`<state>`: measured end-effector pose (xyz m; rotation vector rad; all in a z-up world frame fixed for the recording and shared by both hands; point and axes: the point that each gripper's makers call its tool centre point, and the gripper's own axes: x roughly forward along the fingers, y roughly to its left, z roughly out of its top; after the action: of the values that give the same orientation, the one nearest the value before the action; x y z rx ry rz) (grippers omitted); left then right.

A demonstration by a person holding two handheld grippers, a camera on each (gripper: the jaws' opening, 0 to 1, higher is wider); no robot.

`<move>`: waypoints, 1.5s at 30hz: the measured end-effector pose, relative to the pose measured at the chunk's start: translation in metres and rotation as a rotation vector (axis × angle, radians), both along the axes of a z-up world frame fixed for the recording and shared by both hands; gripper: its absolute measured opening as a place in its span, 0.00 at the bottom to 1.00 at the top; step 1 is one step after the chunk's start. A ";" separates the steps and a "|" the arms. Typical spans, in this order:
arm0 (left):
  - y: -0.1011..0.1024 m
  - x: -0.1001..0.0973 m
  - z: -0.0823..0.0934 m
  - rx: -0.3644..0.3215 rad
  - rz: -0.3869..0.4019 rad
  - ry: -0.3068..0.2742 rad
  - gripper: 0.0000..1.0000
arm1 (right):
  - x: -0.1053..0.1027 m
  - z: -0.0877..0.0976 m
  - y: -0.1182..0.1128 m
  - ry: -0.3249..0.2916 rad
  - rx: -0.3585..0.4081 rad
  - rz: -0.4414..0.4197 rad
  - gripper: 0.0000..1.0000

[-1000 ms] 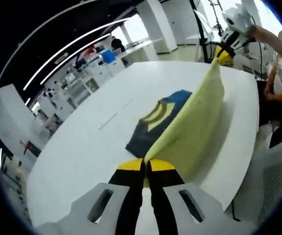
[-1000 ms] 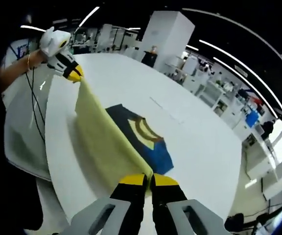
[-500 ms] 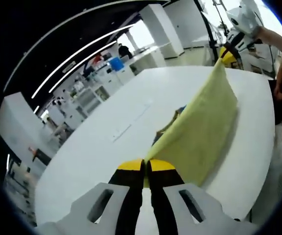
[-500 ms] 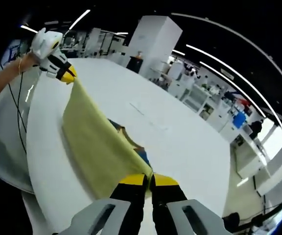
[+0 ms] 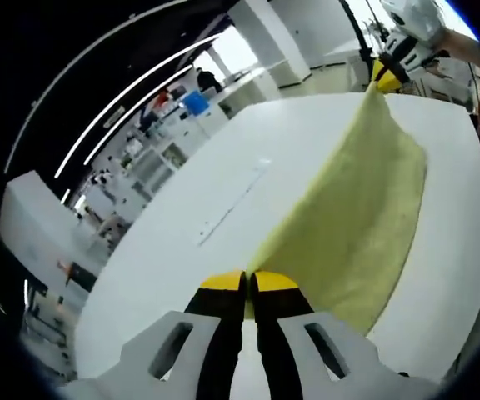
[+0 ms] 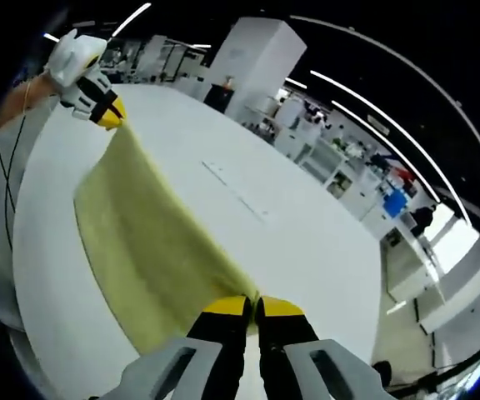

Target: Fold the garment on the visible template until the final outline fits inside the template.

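Mid-fold, I reckon: left tool (image 5: 247, 283) is clamped on one corner of the yellow garment (image 5: 352, 225), right tool (image 6: 252, 307) clamped on the other, cloth stretched taut between them and lifted above the bench (image 5: 223, 217), lower edge hanging toward it. Still to do by my read: lay this flap down, then check the outline against the template; I can't make out the template itself, just faint lines (image 6: 236, 192) on the bench top. Bench is white, rounded. Room beyond: open lab, white pillar (image 6: 261, 58), ceiling light strips (image 5: 132, 92), cluttered workstations.
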<state>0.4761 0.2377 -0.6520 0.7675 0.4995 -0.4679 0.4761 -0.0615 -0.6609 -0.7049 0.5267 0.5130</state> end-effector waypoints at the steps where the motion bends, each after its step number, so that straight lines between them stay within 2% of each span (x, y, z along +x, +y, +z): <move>1: 0.000 0.003 -0.003 0.003 -0.001 0.004 0.01 | 0.001 -0.002 0.000 0.002 -0.005 -0.001 0.00; 7: -0.001 0.020 -0.028 0.002 0.001 0.039 0.01 | 0.018 -0.025 -0.005 0.058 0.049 -0.059 0.00; 9: -0.002 0.022 -0.040 -0.068 0.026 0.090 0.01 | 0.025 -0.034 -0.007 0.092 0.080 -0.088 0.00; 12: 0.000 0.030 -0.047 -0.107 0.044 0.097 0.01 | 0.032 -0.045 -0.007 0.121 0.084 -0.086 0.00; 15: 0.000 0.038 -0.057 -0.077 0.028 0.107 0.01 | 0.038 -0.056 -0.006 0.154 0.104 -0.090 0.00; 19: -0.002 0.047 -0.071 -0.033 0.004 0.123 0.01 | 0.045 -0.073 -0.006 0.192 0.084 -0.077 0.00; 23: 0.000 0.054 -0.093 0.021 -0.015 0.166 0.01 | 0.052 -0.091 -0.005 0.219 0.061 -0.046 0.00; 24: 0.001 0.056 -0.101 0.038 -0.014 0.187 0.01 | 0.056 -0.096 -0.003 0.207 0.027 0.003 0.00; 26: 0.001 0.058 -0.113 0.020 0.001 0.219 0.01 | 0.058 -0.104 -0.003 0.218 0.013 0.017 0.00; 35: 0.006 0.064 -0.133 0.039 -0.012 0.227 0.01 | 0.064 -0.130 -0.007 0.278 0.039 0.034 0.02; 40: 0.008 0.067 -0.137 0.061 -0.032 0.208 0.02 | 0.066 -0.133 -0.007 0.280 0.045 0.038 0.05; 42: 0.010 0.067 -0.136 0.058 -0.029 0.206 0.04 | 0.066 -0.133 -0.008 0.276 0.024 0.059 0.08; 45: 0.011 0.066 -0.134 0.057 -0.050 0.212 0.10 | 0.066 -0.130 -0.012 0.267 0.011 0.064 0.13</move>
<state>0.5418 0.2487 -0.7855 0.7904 0.6943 -0.5873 0.5423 -0.0738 -0.7906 -0.6479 0.7518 0.6746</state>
